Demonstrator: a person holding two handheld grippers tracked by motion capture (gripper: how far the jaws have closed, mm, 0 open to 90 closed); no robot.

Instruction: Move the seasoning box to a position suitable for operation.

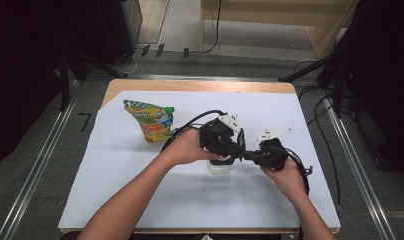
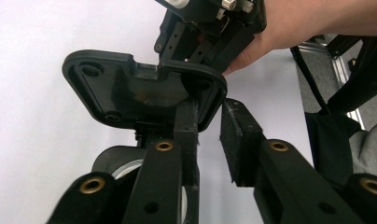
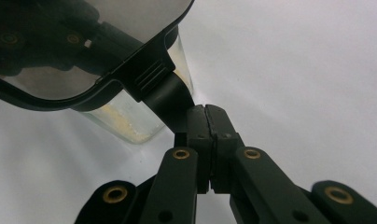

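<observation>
**High view: two grippers meet over a clear container, bare sheet all round**

Near the middle of the white sheet stands the clear container, the one fixed mark for everything else. The sheet covers most of the wooden table, whose bare strip runs along the far edge, well beyond the container.

The left gripper comes in over the container from its left, and the right gripper from its right. Their tips are almost touching above it.

In the right gripper view, the right gripper is clenched, pads pressed together on the latch tab of the black lid. The lid sits tilted over the container, whose wall shows yellowish residue.

In the left gripper view, the left gripper is released. One jaw lies against the corner of the lid, while the other pad stands just off the rim with a slit of white between them.

A printed pouch stands upright to the far left of the container, well apart from it. Between the container and the sheet's near edge only the forearms cross. To its right the sheet runs open up to the edge, and beyond the container it is open up to the wooden strip.
</observation>
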